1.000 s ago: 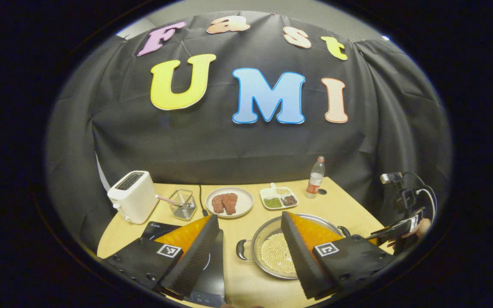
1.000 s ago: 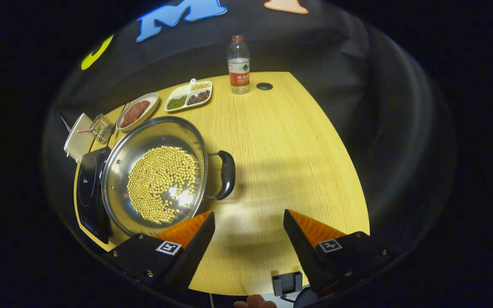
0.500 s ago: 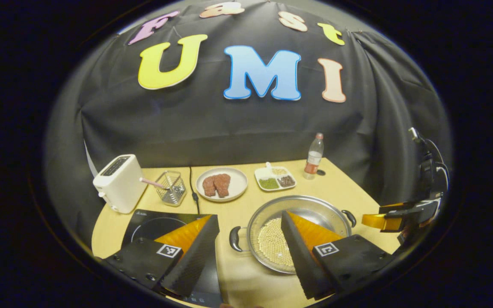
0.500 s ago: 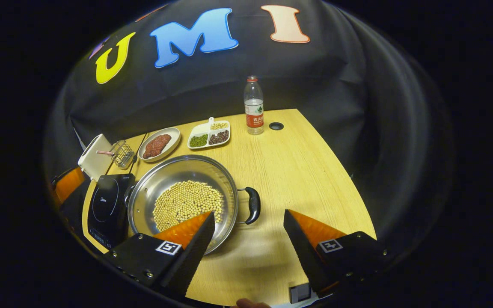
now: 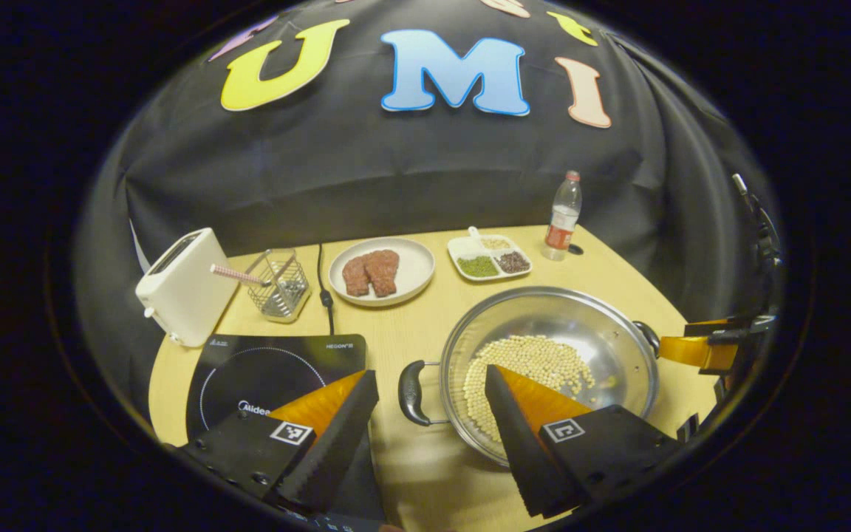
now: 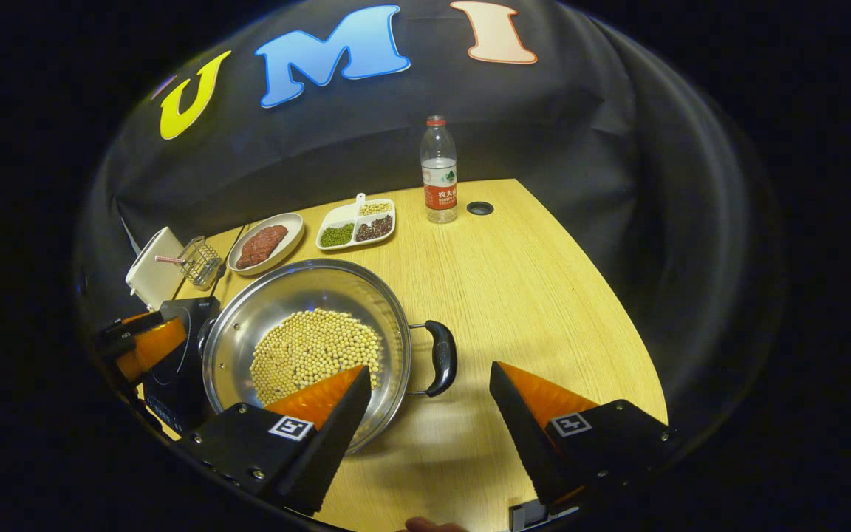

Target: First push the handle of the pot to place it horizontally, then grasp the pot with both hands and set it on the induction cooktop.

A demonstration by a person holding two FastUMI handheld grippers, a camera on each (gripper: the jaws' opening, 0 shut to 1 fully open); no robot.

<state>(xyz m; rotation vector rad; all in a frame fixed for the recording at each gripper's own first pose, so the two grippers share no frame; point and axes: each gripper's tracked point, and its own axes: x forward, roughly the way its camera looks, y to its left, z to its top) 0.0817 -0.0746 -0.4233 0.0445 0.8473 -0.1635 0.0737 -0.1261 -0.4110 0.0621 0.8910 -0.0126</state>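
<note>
A steel pot (image 5: 606,336) with pale beans in it stands on the wooden table, to the right of the black induction cooktop (image 5: 270,366). Its two black handles point left and right. My left gripper (image 5: 429,378) is open, and the pot's left handle (image 5: 411,382) lies between its fingertips, a little beyond them. My right gripper (image 6: 429,373) is open too, with the right handle (image 6: 442,357) just ahead of its gap. The right gripper (image 5: 699,347) also appears at the pot's far side in the left gripper view. In the right gripper view the left gripper (image 6: 145,343) hangs over the cooktop (image 6: 174,355).
Along the back of the table stand a white toaster (image 5: 182,295), a wire basket (image 5: 278,284) with a straw, a plate of meat (image 5: 381,270), a divided dish (image 5: 492,258) and a water bottle (image 5: 562,218). A black cable (image 5: 324,292) runs to the cooktop.
Both grippers have come down and closer to the pot, each lining up with a handle. Both stay open. The pot has not moved.
</note>
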